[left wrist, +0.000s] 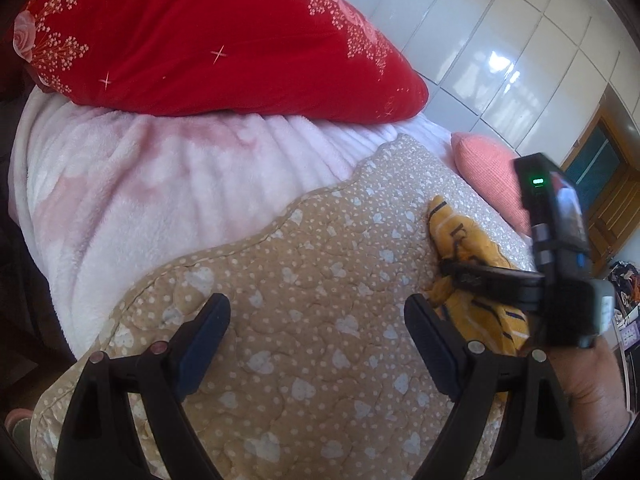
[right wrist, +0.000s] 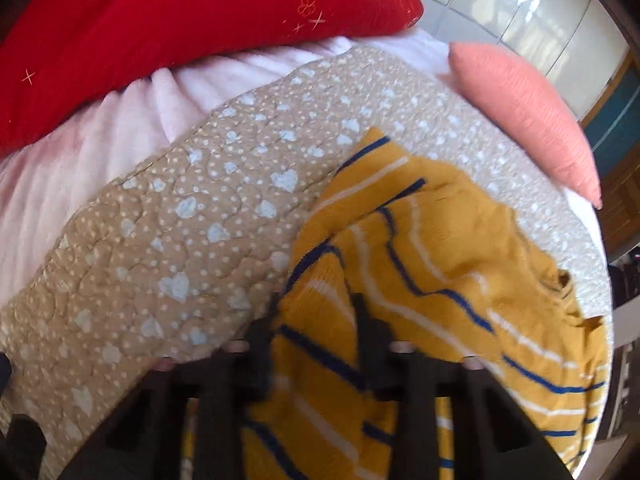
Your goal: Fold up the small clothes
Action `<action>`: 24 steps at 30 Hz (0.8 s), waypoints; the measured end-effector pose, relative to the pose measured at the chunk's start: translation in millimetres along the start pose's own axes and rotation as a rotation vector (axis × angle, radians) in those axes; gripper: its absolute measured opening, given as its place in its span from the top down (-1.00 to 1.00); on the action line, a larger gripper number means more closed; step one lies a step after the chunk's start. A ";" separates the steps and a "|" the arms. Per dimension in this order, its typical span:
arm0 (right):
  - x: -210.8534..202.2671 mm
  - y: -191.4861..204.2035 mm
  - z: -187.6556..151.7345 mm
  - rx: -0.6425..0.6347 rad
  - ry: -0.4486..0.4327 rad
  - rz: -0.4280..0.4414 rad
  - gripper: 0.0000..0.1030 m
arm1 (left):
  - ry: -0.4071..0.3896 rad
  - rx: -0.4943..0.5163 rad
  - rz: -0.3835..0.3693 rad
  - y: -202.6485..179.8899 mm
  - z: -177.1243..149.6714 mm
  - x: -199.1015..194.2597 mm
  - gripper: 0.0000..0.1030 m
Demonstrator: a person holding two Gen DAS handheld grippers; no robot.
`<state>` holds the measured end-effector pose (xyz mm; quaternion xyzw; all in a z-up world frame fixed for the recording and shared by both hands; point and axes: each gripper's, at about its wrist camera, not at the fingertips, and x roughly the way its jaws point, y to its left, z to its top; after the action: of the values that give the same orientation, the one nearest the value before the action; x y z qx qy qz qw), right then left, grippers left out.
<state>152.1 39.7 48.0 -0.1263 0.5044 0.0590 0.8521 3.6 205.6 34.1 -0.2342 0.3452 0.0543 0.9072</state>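
the mustard-yellow striped garment [right wrist: 448,240] lies crumpled on the tan quilted pad [right wrist: 168,216], toward the pad's right side. it carries navy and white stripes, and its folds are bunched rather than flat. in the right wrist view, a portion of the fabric rises between the two fingers of the right hand-held gripper [right wrist: 316,344]; the fingers stand close together with cloth between them, so this hand-held gripper is clamped on the garment. the picture is blurred around the fingers, and the exact grip point cannot be resolved.

in the left wrist view, the same garment [left wrist: 472,312] appears at the right, with the right hand-held gripper [left wrist: 448,268] lying across it. the person's right hand [left wrist: 592,384] is visible behind that device.

the left hand-held gripper [left wrist: 316,320] is spread wide and holds nothing. its fingers [left wrist: 208,336] sit above a bare part of the tan quilted pad [left wrist: 304,280], just left of the garment; whether they touch the pad cannot be told.

the pad has white hearts and dots and a scalloped edge. it rests on a pale pink fleece blanket [left wrist: 140,184] covering the bed. a red embroidered pillow [left wrist: 208,36] lies on the blanket at the far side. a coral cushion [right wrist: 528,120] sits near the far right corner of the pad. glossy white cabinet doors [left wrist: 500,40] stand beyond the bed.
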 end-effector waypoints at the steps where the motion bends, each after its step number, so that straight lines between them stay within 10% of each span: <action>1: -9.0 -14.4 -1.5 0.037 -0.020 0.021 0.62 | -0.008 0.006 -0.002 -2.0 -0.7 -2.1 -0.71; 6: -67.9 -127.6 -31.0 0.288 -0.135 0.070 0.65 | -0.045 0.045 -0.020 -18.0 -6.9 -10.1 -0.71; 13: -89.8 -281.5 -158.2 0.674 -0.129 0.049 0.74 | -0.031 0.121 -0.044 -50.6 -25.0 -10.1 -0.71; 18: -75.2 -322.4 -224.7 0.845 -0.175 0.202 0.73 | 0.056 0.209 -0.070 -81.9 -44.9 -10.0 -0.71; 24: -101.1 -317.3 -223.5 0.781 -0.264 0.231 0.49 | 0.066 0.375 -0.053 -106.1 -68.1 -33.8 -0.71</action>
<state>-13.3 -323.9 83.2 0.2719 0.3861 -0.0259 0.8811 -35.2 82.4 52.8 -0.0717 0.3724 -0.0424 0.9243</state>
